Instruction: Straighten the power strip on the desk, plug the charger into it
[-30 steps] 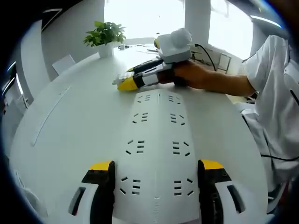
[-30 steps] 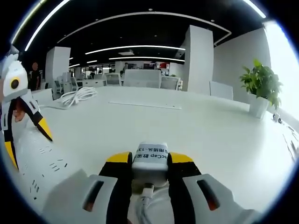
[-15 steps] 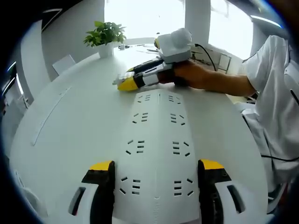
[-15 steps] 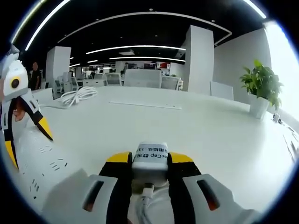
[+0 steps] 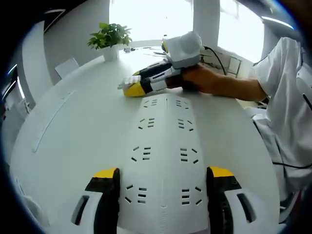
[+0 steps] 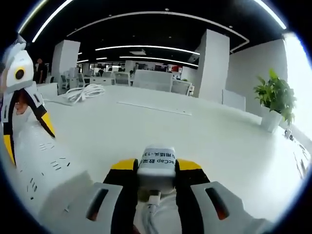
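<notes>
In the right gripper view, the right claw (image 6: 151,168) sits at the bottom centre of the frame, its yellow-tipped jaws clamped on a white charger (image 6: 157,162) with a cable trailing from its rear end; at the left edge the left claw (image 6: 24,124) straddles the white power strip (image 6: 44,170), which runs along the lower left; beyond it a coil of white cable (image 6: 80,92) lies at the upper left on the white surface (image 6: 204,131), and a potted plant (image 6: 275,100) stands at the right.

In the left gripper view, the left claw (image 5: 163,178) rises from the bottom of the frame with its jaws spread apart, one on either side of the power strip (image 5: 163,146), which stretches up the centre of the picture with two rows of sockets; whether the jaws touch its sides cannot be told; at the strip's far end, in the upper centre, the right claw (image 5: 132,87) lies low over the surface (image 5: 73,131), gripped by a person's hand (image 5: 204,78); the potted plant (image 5: 109,39) stands at the upper left.
</notes>
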Tool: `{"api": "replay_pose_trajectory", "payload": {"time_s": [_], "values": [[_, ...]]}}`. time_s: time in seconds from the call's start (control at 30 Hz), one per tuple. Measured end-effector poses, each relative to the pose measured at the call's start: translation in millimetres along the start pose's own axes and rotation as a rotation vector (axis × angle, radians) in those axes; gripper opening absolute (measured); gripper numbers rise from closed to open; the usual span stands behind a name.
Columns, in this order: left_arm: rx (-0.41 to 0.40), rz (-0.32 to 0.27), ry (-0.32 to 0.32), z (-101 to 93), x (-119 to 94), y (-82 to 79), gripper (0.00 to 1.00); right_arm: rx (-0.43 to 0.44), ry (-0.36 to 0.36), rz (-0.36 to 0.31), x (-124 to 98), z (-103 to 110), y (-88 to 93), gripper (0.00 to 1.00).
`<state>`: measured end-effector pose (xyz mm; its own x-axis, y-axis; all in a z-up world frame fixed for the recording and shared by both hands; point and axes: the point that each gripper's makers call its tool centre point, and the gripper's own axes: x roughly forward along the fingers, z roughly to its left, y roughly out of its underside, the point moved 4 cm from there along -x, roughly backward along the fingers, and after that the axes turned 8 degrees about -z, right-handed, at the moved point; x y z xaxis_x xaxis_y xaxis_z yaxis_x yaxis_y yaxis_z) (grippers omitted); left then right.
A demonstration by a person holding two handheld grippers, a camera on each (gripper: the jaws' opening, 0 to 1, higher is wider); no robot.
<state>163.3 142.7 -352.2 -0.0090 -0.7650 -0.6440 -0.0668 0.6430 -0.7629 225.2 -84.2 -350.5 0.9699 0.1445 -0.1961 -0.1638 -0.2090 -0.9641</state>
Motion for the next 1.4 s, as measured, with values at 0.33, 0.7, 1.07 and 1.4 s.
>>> {"api": "replay_pose_trajectory", "payload": {"time_s": [0.33,0.7,1.07,1.4], "values": [[-0.001,-0.004,0.0,0.3,0,-0.1,0.73,0.054,0.004,-0.01,2,-2,-0.4,0.29],[-0.001,-0.012,0.001,0.4,0,-0.1,0.74,0.06,0.004,-0.018,3,-4,-1.6,0.29],[-0.002,-0.02,0.001,0.5,0,0.0,0.74,0.129,-0.008,-0.061,0,-2,-8.2,0.29],[-0.001,-0.019,-0.004,0.1,1,-0.1,0.74,0.248,-0.032,-0.115,-14,-6,-22.3,0.29]]}}
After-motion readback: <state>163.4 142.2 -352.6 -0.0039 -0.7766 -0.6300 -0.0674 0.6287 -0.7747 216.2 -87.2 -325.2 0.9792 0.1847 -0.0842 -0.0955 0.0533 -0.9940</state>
